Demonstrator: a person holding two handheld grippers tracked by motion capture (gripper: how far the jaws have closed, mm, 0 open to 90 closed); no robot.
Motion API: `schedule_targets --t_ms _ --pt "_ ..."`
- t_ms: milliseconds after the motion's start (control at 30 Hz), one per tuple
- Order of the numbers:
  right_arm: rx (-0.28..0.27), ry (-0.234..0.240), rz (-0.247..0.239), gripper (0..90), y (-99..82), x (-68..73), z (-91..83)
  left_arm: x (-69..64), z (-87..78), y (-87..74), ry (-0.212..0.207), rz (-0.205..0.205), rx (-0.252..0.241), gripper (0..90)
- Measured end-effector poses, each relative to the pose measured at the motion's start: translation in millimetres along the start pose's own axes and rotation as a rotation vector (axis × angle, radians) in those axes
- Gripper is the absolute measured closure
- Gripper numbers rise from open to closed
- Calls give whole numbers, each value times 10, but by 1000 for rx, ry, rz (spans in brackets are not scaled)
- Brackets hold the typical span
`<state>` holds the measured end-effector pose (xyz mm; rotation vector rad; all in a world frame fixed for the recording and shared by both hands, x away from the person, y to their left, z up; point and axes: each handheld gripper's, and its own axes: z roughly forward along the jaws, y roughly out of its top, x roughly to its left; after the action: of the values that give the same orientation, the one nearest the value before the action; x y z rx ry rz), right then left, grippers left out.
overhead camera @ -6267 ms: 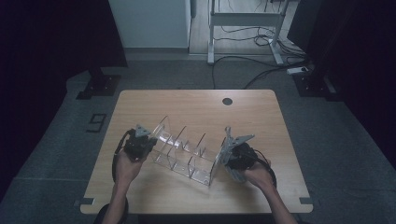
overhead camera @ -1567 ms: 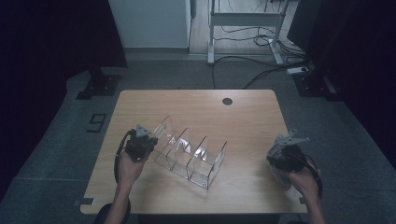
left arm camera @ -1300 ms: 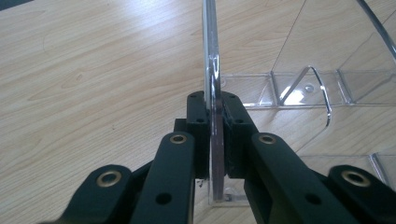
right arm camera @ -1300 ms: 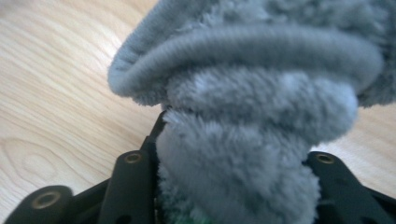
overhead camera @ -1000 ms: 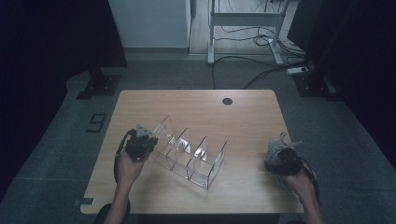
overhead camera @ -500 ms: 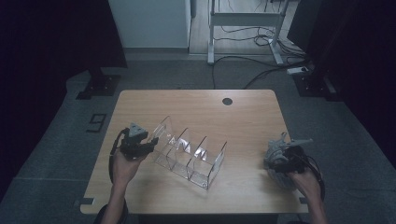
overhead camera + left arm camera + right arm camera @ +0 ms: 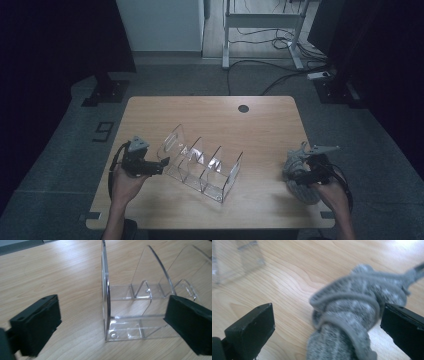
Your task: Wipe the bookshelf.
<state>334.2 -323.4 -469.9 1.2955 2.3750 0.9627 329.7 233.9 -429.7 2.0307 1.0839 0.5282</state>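
High view: a clear acrylic divider rack with upright curved partitions (image 7: 200, 162) stands slantwise near the middle of the light wooden table (image 7: 210, 112), and a grey knitted sock rolled into a bundle (image 7: 299, 175) lies near the table's right front edge. The left gripper (image 7: 161, 166) sits just beside the rack's left end, held level in the person's left hand (image 7: 125, 182). The right gripper (image 7: 300, 176) is over the sock, held in the right hand (image 7: 332, 192).

Left gripper view: both black jaws stand wide apart and have just been opening. The rack's end partition (image 7: 106, 290) rises between them, yet neither pad presses on it; bare wood shows on the left side of it.

Right gripper view: the jaws are spread wide here too, having just been opening. The sock (image 7: 354, 312) lies on the table between them, blurred, free of the left pad; whether the right pad brushes it I cannot tell. A corner of the rack (image 7: 234, 257) shows at the upper left
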Motion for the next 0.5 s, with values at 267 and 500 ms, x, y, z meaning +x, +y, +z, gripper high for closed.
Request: schedule_targets --t_ms 267,500 --pt "-10 72 -48 0 200 209 -10 -20 1 -169 -15 6 19 0" --pt "-10 104 -119 0 382 384 132 -60 135 -270 -23 13 44 0"
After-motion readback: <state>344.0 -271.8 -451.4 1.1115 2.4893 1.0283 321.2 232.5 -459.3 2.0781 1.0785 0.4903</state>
